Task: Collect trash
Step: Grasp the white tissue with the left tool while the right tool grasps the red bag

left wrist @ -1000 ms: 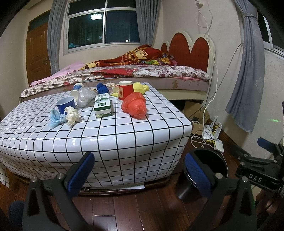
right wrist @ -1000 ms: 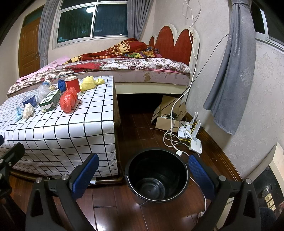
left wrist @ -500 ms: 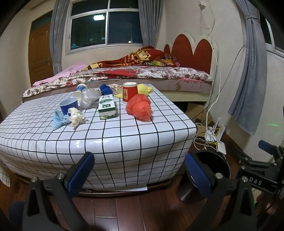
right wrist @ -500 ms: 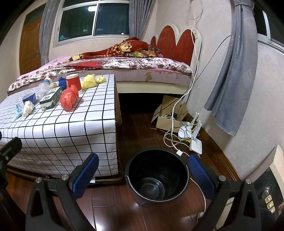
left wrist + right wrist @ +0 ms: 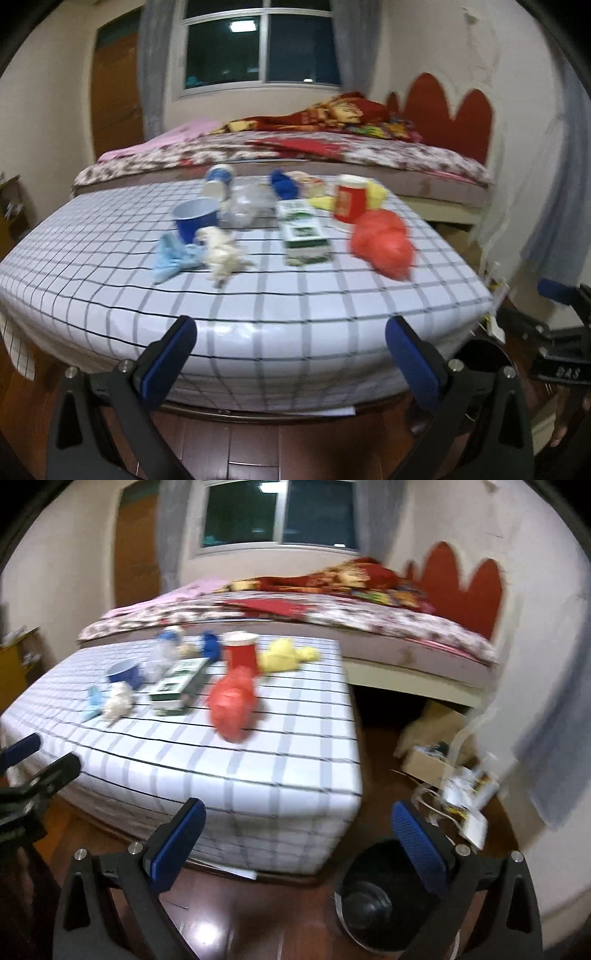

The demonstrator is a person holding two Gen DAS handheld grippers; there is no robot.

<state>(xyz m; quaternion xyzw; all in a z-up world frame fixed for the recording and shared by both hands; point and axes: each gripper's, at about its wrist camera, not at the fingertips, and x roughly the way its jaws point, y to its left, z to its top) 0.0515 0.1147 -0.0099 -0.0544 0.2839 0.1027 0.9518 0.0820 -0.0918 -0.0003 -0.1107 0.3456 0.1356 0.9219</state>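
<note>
Table (image 5: 258, 314), grid cloth: now nearer and fuller ahead of both claws than a second ago, both views blurred. Bin (image 5: 373, 893), black: formerly centred between the right claw's fingers, now low by its right finger. Trash, red bag (image 5: 382, 242), carton (image 5: 303, 236), cups and wads: untouched on table beyond left claw (image 5: 288, 350); right claw (image 5: 297, 834) likewise gapes empty.

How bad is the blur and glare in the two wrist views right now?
Left wrist: moderate motion blur, the carton print is unreadable, and there is glare on the tablecloth front edge. Right wrist: heavier smear, the red bag and bin are soft, with lamp glare on the floor. Fisheye bends both.
</note>
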